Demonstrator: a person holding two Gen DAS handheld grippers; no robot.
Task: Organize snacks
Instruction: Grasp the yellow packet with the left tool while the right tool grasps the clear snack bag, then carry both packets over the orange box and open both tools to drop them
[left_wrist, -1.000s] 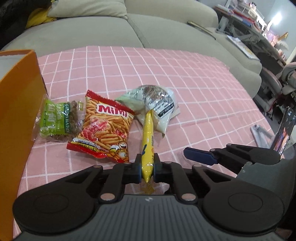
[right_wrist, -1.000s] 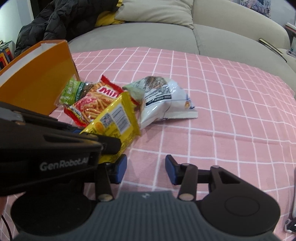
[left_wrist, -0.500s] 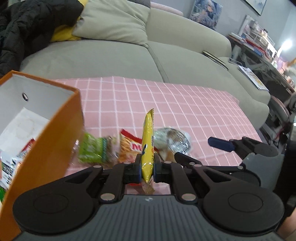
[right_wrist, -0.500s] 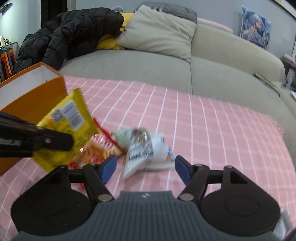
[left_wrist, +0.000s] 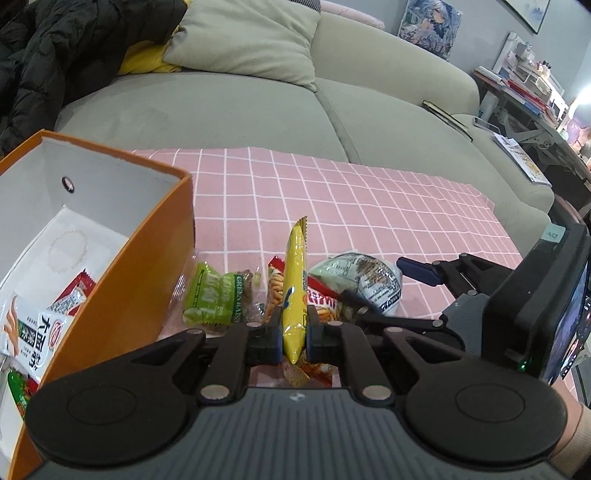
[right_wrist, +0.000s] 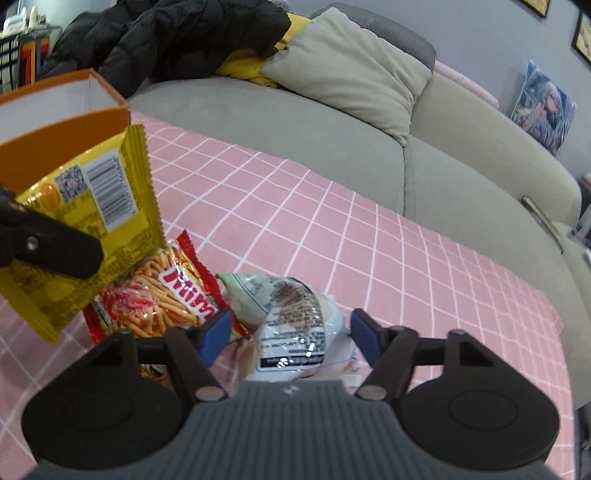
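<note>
My left gripper (left_wrist: 293, 341) is shut on a yellow snack packet (left_wrist: 294, 291), held edge-up above the pink checked cloth; the packet also shows in the right wrist view (right_wrist: 85, 225). An orange box (left_wrist: 147, 266) with white inside stands at the left and holds several packets (left_wrist: 33, 328). On the cloth lie a green pea packet (left_wrist: 218, 299), a red MiMi stick-snack bag (right_wrist: 162, 291) and a white-green bag (right_wrist: 291, 325). My right gripper (right_wrist: 290, 334) is open, just above the white-green bag.
A grey sofa (left_wrist: 258, 107) with a beige cushion (left_wrist: 251, 40) and a black jacket (right_wrist: 177, 40) lies behind the cloth. A cluttered desk (left_wrist: 528, 92) is at the far right. The box's rim also shows in the right wrist view (right_wrist: 62, 122).
My left gripper has lifted the yellow packet off the cloth and swung toward the orange box. My right gripper has moved forward over the white-green bag and stays open.
</note>
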